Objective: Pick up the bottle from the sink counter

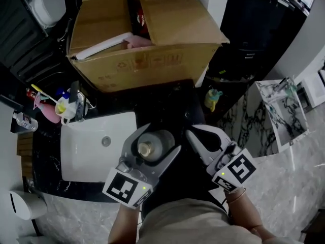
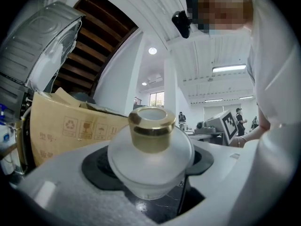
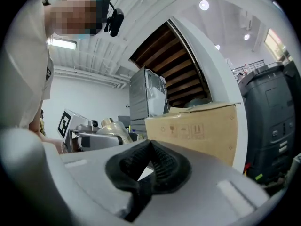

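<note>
From above, the bottle [image 1: 151, 146] shows only its gold cap and frosted shoulder; the left gripper [image 1: 160, 138] hides its lower body. The cardboard box [image 1: 152, 60] runs off the top edge. The small items [image 1: 61, 105] at the desk's far left corner are too small to name.

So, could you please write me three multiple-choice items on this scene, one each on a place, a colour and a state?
1. Where is the bottle? A in the sink; B between the left tongs; C in the cardboard box.
2. What colour is its cap? A red; B blue; C gold.
3. How are the right tongs? A shut and empty; B shut on the bottle; C wide open.
Answers: 1 B, the left tongs clasp it; 2 C, the cap shines gold; 3 A, their pads meet with nothing between.
</note>
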### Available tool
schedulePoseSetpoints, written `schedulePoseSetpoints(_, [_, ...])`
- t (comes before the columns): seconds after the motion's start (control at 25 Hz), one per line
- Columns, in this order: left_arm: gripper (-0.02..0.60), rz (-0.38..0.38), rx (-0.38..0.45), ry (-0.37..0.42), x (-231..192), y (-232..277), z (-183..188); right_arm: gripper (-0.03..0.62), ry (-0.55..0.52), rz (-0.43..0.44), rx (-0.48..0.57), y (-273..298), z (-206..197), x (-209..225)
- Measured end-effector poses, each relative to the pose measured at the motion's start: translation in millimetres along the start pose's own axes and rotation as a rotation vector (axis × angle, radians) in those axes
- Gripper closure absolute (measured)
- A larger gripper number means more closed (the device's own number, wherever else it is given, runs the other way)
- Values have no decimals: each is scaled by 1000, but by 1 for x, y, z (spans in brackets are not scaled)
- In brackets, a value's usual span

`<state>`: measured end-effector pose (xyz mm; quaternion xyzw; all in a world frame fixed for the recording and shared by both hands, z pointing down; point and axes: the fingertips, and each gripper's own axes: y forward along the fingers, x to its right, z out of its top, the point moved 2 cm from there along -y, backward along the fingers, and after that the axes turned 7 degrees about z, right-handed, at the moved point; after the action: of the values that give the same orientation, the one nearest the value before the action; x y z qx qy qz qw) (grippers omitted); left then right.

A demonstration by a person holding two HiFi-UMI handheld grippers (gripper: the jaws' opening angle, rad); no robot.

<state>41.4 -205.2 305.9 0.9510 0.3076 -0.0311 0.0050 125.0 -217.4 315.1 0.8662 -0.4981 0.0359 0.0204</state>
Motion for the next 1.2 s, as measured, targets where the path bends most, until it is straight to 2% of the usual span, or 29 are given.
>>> schedulePoseSetpoints(0.2, [238,3,30,-38,-1,-8,8,591,-57,38,70,3,13,-12])
schedulePoseSetpoints(0.36, [238,0,52,-23,1,-11,12,591,-73,49,85,0,14,-16])
schedulePoseSetpoints(0.64, [238,12,61,-34,1,-9,11,591,-89,33,78,-4,10,-15])
schedulePoseSetpoints(1.0, [238,8,31,-57,2,-7,-1,591,-48,72,89,-3,8,-23])
schedulePoseSetpoints(1.2, [238,8,30,-51,3,-8,-1,591,-67,62,46,-3,1,-25])
